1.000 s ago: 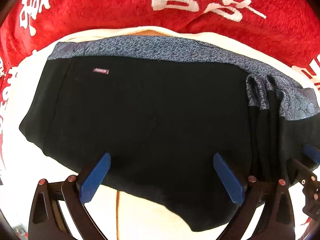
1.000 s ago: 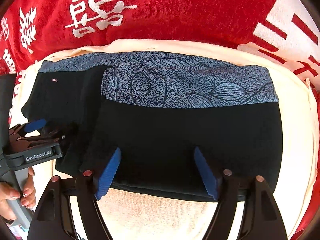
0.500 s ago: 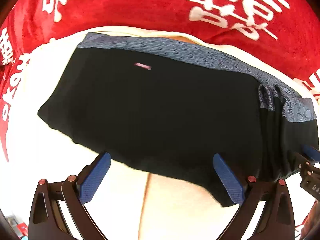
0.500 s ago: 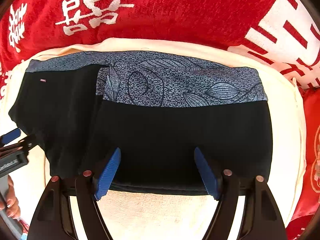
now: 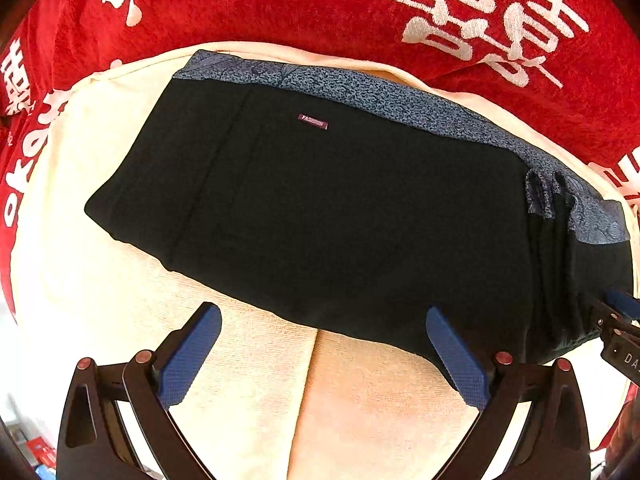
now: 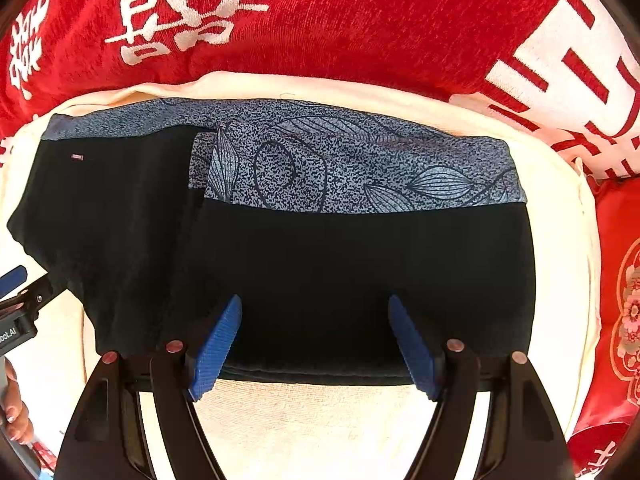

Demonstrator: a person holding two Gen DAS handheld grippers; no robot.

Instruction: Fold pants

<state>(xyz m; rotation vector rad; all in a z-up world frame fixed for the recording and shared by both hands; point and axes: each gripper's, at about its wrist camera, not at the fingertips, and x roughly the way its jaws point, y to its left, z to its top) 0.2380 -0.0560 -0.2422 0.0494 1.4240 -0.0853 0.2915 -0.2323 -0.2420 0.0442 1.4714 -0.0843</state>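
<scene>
Black pants with a blue-grey leaf-patterned waistband lie folded on a cream cushion. A small "FASHION" label shows on the left part. In the right wrist view the right part of the pants is a thicker folded stack under the patterned band. My left gripper is open above the pants' near edge, its left pad over bare cushion. My right gripper is open over the stack's near edge, with no cloth pinched. Each gripper shows at the edge of the other's view.
A red blanket with white characters surrounds the cushion on the far side and both flanks. A red embroidered pillow lies at the right. A person's hand holds the left tool at the lower left. A seam runs down the cushion.
My left gripper has drawn back and leftward off the black cloth, so its left pad is now over the cushion. The right gripper has hardly moved and stays open.
</scene>
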